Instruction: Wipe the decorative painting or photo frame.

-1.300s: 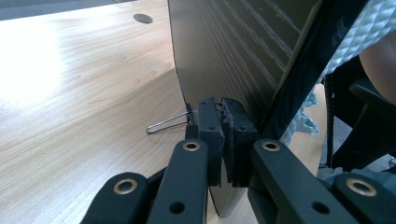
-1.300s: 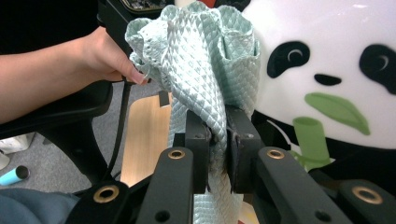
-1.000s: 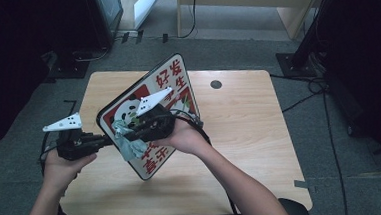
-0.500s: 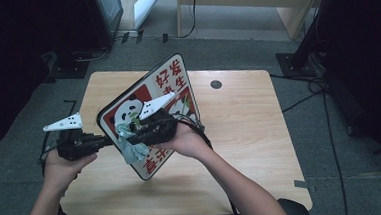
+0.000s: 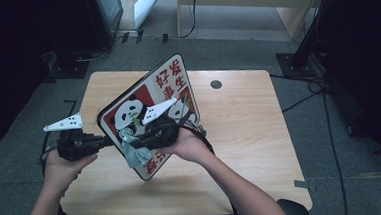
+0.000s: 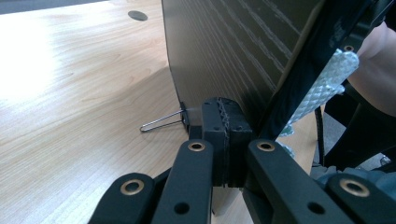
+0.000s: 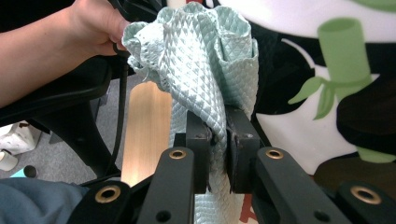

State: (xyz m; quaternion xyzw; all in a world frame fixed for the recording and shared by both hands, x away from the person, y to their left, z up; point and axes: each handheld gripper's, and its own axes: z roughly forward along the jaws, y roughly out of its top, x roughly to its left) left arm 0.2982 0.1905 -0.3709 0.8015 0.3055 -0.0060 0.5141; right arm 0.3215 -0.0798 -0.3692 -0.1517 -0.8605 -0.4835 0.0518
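Observation:
A board (image 5: 163, 86) printed with pandas and red characters stands tilted on its lower edge on the wooden table (image 5: 250, 134). My left gripper (image 5: 102, 141) is shut on the board's left edge; in the left gripper view its pads (image 6: 223, 116) clamp the edge of the dark wood-grain back (image 6: 233, 46), beside a thin wire loop (image 6: 161, 122). My right gripper (image 5: 133, 141) is shut on a bunched pale green quilted cloth (image 5: 131, 150), which lies against the printed face. In the right gripper view the cloth (image 7: 201, 60) rises between the shut jaws (image 7: 217, 128), with the panda print (image 7: 327, 70) behind.
A round cable hole (image 5: 216, 84) sits near the table's far edge. Dark equipment and cables (image 5: 307, 88) stand on the grey floor around the table. A light wooden cabinet (image 5: 252, 3) is at the back. The person's other hand (image 7: 88, 28) is close by the cloth.
The right gripper with the cloth has slid slightly down the board's printed face. The left gripper and the board have stayed put.

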